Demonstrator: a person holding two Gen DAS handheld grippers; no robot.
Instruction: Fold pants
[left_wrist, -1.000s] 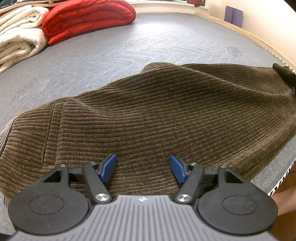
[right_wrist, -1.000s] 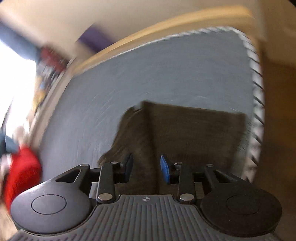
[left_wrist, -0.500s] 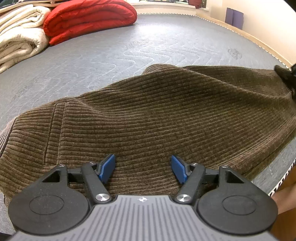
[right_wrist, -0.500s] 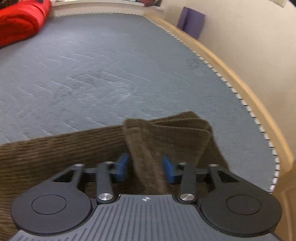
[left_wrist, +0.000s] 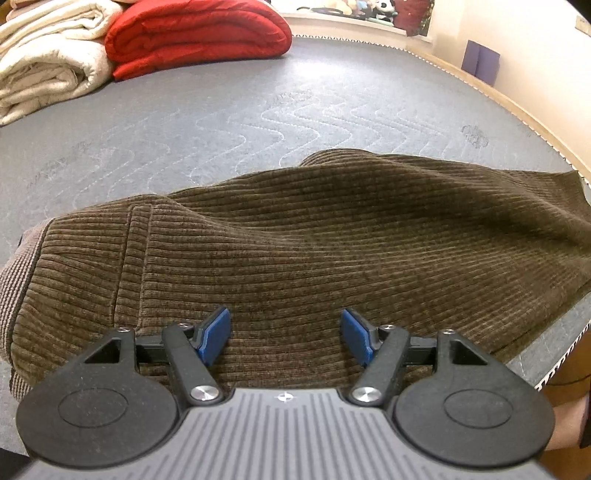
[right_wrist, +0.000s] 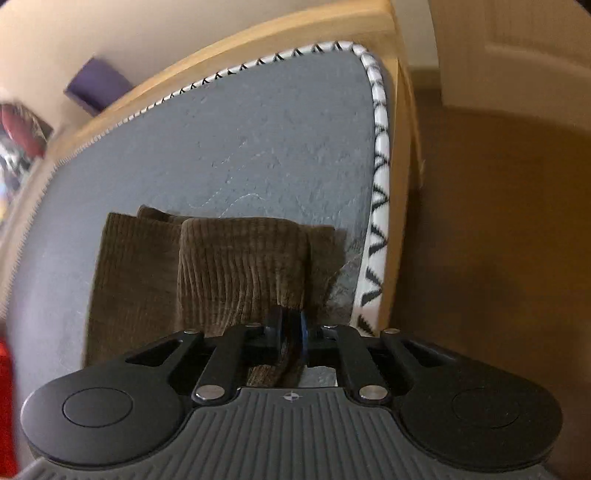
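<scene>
Pants (right_wrist: 240, 266) pinched by right gripper (right_wrist: 291, 332); left gripper (left_wrist: 284, 332) spread above.

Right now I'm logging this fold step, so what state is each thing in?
Left tool: open, over the pants, gripping nothing.
Right tool: shut on the pants' leg end.
Pants: spread across the mattress, leg end bunched and lifted.
Mattress: bare grey quilting.
Red duvet: folded.
Cream blanket: folded.
</scene>
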